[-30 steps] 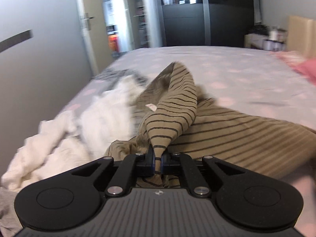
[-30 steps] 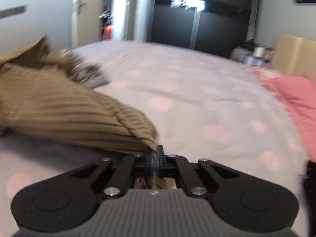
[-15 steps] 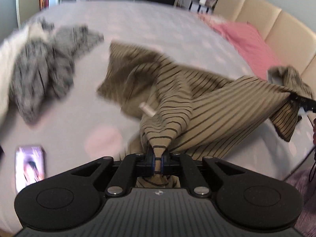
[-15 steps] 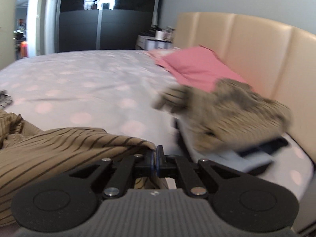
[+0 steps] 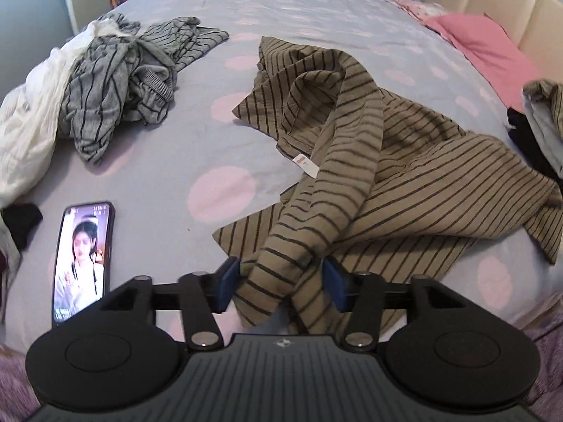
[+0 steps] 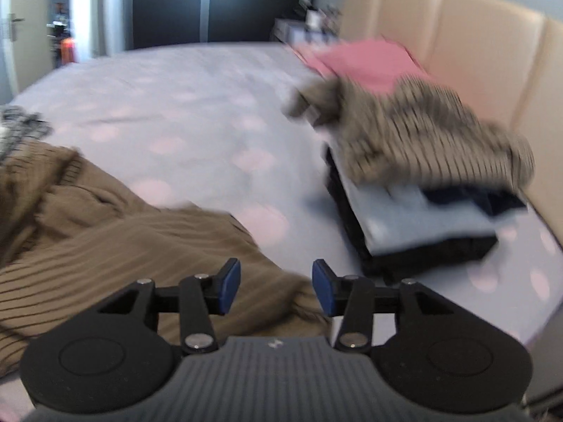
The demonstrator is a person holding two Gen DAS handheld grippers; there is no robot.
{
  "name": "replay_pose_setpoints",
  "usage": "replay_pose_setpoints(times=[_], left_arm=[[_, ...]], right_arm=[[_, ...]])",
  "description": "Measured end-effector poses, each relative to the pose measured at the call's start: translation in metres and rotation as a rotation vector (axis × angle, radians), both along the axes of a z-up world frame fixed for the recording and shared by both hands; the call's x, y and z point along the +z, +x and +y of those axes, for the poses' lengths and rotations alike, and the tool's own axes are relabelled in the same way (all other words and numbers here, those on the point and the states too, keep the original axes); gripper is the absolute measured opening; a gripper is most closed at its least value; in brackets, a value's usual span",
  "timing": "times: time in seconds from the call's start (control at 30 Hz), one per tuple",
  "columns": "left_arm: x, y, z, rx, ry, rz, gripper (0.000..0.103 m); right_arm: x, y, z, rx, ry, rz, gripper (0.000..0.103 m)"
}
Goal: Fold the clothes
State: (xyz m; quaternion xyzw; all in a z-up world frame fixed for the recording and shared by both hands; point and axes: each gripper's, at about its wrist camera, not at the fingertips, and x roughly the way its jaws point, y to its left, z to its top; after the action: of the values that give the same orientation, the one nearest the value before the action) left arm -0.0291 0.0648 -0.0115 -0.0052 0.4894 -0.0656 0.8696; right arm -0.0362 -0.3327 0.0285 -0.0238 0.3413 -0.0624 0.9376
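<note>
An olive striped shirt (image 5: 380,161) lies rumpled across the near half of the bed, one sleeve twisted over its body. My left gripper (image 5: 279,283) is open, with a fold of that shirt lying loose between its blue pads. In the right wrist view the same shirt (image 6: 116,246) spreads over the lower left. My right gripper (image 6: 276,286) is open too, above the shirt's near corner, and grips nothing.
A grey striped garment (image 5: 119,81) and a white one (image 5: 28,119) are heaped at the left. A lit phone (image 5: 82,256) lies by the left gripper. A stack of folded clothes (image 6: 418,207) sits at the right, near a pink pillow (image 6: 366,61) and the beige headboard (image 6: 475,42).
Both grippers have opened and let go of the olive shirt, which has dropped onto the bed. The left view has swung down toward the mattress.
</note>
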Motion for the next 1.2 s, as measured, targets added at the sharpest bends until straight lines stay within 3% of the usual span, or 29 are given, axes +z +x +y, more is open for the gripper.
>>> replay_pose_setpoints(times=[0.23,0.5,0.73,0.93,1.13,1.2], left_arm=[[-0.008,0.002,-0.001,0.041,0.000,0.054,0.050],[-0.024,0.013,-0.006,0.065,-0.068,0.144,0.057],[-0.043,0.044,-0.015,0.035,-0.086,0.255,0.057],[-0.051,0.073,-0.019,0.010,-0.081,0.297,0.033],[-0.055,0.084,-0.020,-0.004,-0.087,0.308,0.024],[-0.055,0.084,-0.020,-0.009,-0.089,0.306,0.022]], right_arm=[[0.012,-0.005,0.069,0.331,-0.037,-0.042,0.055],[0.013,0.021,0.139,0.594,-0.103,-0.027,0.064],[0.001,0.068,0.189,0.881,-0.291,-0.037,0.064],[-0.022,0.124,0.234,1.171,-0.518,-0.025,0.064],[-0.039,0.173,0.276,1.409,-0.717,-0.017,0.064],[-0.045,0.181,0.284,1.426,-0.727,0.019,0.064]])
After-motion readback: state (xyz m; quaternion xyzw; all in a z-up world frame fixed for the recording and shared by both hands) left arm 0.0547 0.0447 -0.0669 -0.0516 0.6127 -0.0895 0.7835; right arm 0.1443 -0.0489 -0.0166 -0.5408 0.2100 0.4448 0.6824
